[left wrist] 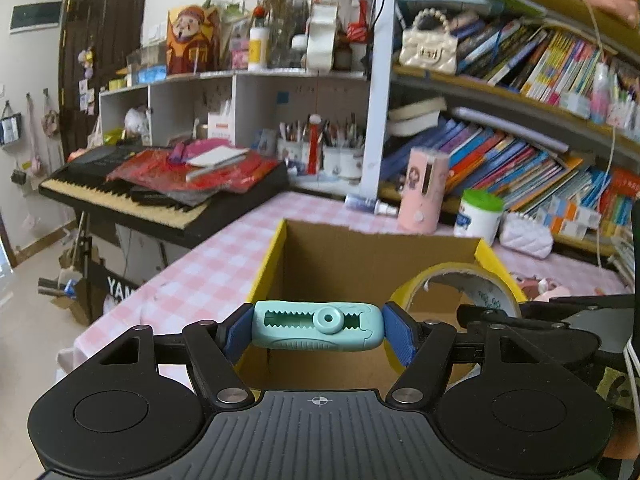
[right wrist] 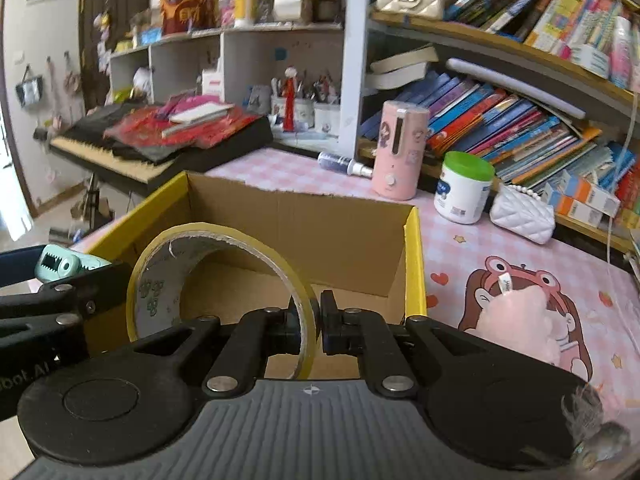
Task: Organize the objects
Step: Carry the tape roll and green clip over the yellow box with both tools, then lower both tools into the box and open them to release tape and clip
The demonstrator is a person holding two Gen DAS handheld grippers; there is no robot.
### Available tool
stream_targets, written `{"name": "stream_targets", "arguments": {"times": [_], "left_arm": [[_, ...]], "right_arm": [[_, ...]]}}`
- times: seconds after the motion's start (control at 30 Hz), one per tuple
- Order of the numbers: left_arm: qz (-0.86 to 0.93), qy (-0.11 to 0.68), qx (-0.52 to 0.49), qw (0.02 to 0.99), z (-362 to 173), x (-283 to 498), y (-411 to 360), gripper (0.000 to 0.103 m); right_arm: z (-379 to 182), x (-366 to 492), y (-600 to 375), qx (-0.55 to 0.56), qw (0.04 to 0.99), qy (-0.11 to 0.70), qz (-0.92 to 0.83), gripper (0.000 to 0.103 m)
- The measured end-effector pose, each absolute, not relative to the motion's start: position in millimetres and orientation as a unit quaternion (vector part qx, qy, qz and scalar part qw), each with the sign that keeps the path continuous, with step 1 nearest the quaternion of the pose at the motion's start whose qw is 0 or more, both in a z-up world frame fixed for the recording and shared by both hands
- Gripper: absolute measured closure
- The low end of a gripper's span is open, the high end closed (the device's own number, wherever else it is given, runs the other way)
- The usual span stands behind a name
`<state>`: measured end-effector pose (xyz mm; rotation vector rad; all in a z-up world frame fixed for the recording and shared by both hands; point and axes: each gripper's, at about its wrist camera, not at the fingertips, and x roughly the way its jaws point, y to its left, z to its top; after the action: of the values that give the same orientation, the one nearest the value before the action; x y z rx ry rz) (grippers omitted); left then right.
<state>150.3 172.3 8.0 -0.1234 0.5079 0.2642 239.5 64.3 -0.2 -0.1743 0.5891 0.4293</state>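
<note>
Pink-checked desk [left wrist: 208,268] carries an open cardboard box [right wrist: 320,220] beneath both tools. Right tool [right wrist: 318,322] pinches the rim of an upright yellow tape roll [right wrist: 224,240]; left tool [left wrist: 318,330] clamps a mint correction-tape dispenser [left wrist: 318,326] sideways.

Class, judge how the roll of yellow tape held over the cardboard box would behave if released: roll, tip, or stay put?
The roll of yellow tape is round and held on edge, so it would probably roll or topple flat. Its hollow core suggests it is light. The right gripper pinches only one wall, so it may swing.
</note>
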Motion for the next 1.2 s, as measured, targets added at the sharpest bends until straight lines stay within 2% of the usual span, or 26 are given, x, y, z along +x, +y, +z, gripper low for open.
{"name": "stream_targets", "arguments": {"times": [0.23, 0.8, 1.2], "left_arm": [[0.136, 0.277, -0.056, 0.949, -7, 169, 170, 0.034], [0.154, 0.312, -0.019, 0.938, -23, 200, 158, 0.034], [0.172, 0.305, -0.025, 0.936, -20, 192, 156, 0.033]], "right_arm": [[-22, 262, 70, -0.13, 0.902, 0.337, 0.237, 0.094], [-29, 289, 76, -0.211, 0.866, 0.351, 0.288, 0.092], [-24, 284, 75, -0.222, 0.863, 0.343, 0.296, 0.08]]}}
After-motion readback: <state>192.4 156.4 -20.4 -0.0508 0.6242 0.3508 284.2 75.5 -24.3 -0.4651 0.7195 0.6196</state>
